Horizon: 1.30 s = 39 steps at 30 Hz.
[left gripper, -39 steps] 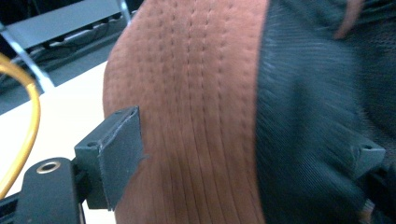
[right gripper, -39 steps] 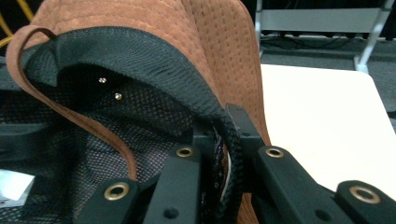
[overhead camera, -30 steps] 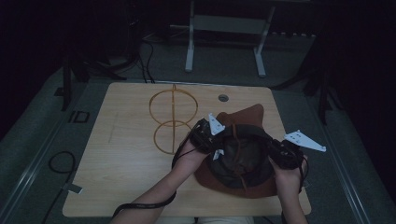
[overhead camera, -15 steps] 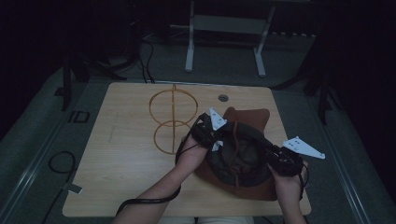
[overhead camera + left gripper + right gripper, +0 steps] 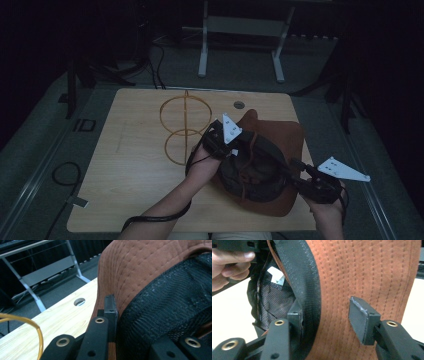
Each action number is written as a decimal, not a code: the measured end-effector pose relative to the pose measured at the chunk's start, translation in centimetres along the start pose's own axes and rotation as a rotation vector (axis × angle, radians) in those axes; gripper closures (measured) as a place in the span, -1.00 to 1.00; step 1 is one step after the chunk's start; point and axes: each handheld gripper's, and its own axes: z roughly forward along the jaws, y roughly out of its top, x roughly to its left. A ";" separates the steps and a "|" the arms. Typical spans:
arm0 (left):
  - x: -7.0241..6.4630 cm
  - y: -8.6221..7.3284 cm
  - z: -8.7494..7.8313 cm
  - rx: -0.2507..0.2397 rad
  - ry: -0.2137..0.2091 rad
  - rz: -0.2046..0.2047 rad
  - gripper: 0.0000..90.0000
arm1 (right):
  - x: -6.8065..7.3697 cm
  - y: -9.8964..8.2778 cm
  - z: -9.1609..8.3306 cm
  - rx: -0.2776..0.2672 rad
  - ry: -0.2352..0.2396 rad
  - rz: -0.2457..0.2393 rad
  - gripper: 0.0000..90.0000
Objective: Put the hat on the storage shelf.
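Brown hat (image 5: 280,135) lies upturned between both tools, left (image 5: 220,142), right (image 5: 300,181).

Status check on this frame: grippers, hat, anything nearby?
Left gripper at the hat band, grip unclear. Right gripper open astride band and brim. Hat upside down on table. Wire stand beside it, apart.

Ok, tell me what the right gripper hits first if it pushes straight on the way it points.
Likely the brown hat: in the right gripper view the right gripper stands open, one jaw inside the black mesh sweatband, the other over the stitched brim. Depth is unclear, but the brim lies straight ahead.
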 end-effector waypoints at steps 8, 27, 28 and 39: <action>0.8 -1.0 -1.1 -0.043 -0.027 -0.043 0.92 | -1.8 0.0 -3.3 -0.021 0.007 -0.036 0.11; 1.6 -1.9 -5.8 -0.358 -0.503 0.087 0.92 | -2.4 2.1 0.9 0.024 0.070 -0.051 0.15; 1.4 -1.9 -5.9 -0.355 -0.513 0.100 0.92 | -1.9 2.1 1.2 0.022 0.097 -0.051 0.13; 0.1 -1.9 -6.0 -0.366 -0.544 0.158 0.92 | 2.8 2.9 3.5 0.011 0.350 -0.125 0.04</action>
